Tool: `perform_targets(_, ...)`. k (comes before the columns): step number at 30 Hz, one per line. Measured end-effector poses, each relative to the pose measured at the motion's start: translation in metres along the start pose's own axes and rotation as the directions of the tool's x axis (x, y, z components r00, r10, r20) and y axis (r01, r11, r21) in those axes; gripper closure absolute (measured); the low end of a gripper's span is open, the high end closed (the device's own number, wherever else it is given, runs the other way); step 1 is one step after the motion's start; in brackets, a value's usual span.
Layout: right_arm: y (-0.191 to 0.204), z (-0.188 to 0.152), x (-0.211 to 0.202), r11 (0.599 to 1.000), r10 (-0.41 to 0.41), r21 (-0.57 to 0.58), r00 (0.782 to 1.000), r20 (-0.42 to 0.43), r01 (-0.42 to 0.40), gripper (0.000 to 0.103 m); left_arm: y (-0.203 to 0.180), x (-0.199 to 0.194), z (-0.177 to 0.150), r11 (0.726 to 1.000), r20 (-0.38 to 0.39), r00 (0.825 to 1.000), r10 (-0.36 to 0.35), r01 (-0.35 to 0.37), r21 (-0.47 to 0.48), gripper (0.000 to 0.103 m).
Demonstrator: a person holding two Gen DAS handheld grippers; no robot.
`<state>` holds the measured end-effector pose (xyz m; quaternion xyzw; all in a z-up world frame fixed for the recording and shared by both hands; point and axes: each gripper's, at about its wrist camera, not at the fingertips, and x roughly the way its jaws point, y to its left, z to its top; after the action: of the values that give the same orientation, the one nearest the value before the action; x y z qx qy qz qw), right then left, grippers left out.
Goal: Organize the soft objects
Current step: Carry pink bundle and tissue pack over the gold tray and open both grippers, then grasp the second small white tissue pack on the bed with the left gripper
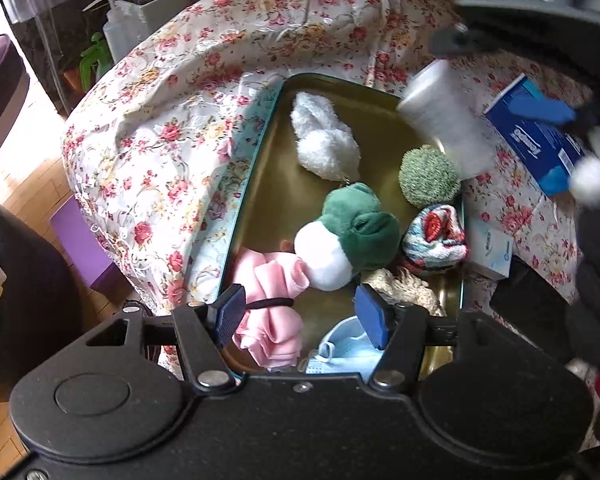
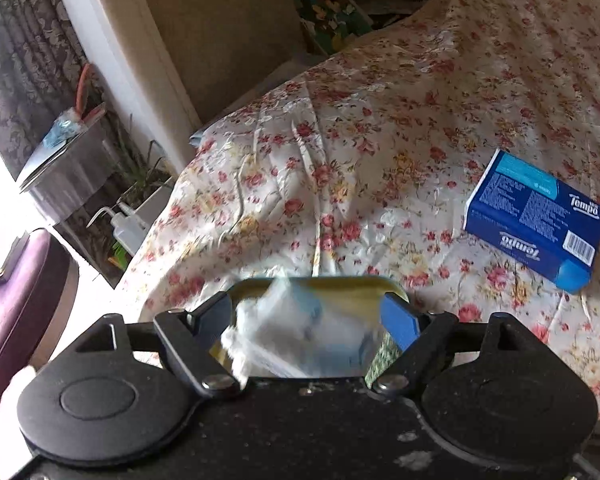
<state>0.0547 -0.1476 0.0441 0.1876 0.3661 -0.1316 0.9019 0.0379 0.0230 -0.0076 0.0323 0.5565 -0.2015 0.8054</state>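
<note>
A gold tray (image 1: 268, 184) lies on the floral bedspread and holds a white plush (image 1: 324, 140), a green plush frog (image 1: 352, 232), a green pom ball (image 1: 428, 178), a striped knit piece (image 1: 436, 240), a pink scrunchie (image 1: 272, 308) and a blue face mask (image 1: 340, 354). My left gripper (image 1: 300, 320) is open over the tray's near end, empty. My right gripper (image 2: 308, 316) is open, and a blurred white-and-blue packet (image 2: 300, 332) sits between its fingers above the tray rim (image 2: 340, 282). In the left wrist view the same packet (image 1: 446, 120) shows blurred under the right gripper (image 1: 540, 12).
A blue Tempo tissue pack (image 2: 536, 220) lies on the bedspread (image 2: 380, 140) right of the tray. A small white box (image 1: 490, 252) sits by the tray's right rim. A squeeze bottle (image 1: 120, 28), planter and purple seat (image 2: 16, 300) stand off the bed's left side.
</note>
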Motion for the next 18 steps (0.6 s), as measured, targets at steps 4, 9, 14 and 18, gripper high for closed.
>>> perform_targets(4, -0.007, -0.003, 0.001, 1.000, -0.004, 0.006, 1.000, -0.001, 0.004, 0.021, -0.005, 0.000, -0.001, 1.000, -0.004, 1.000, -0.005, 0.005, 0.020, 0.045)
perform_targets(9, -0.025, -0.015, -0.011, 1.000, -0.028, 0.000, 1.000, 0.007, 0.028, 0.021, -0.010, -0.005, -0.001, 1.000, 0.018, 1.000, 0.007, -0.007, 0.027, 0.045)
perform_targets(14, -0.054, -0.029, -0.035, 0.998, -0.068, 0.005, 0.998, 0.017, 0.068, 0.021, -0.016, -0.011, -0.004, 0.999, 0.054, 0.998, 0.023, -0.026, 0.047, 0.041)
perform_targets(18, -0.081, -0.042, -0.058, 0.994, -0.110, 0.009, 0.993, 0.037, 0.109, 0.020, -0.023, -0.014, -0.006, 0.998, 0.065, 0.998, 0.010, -0.014, 0.062, 0.040)
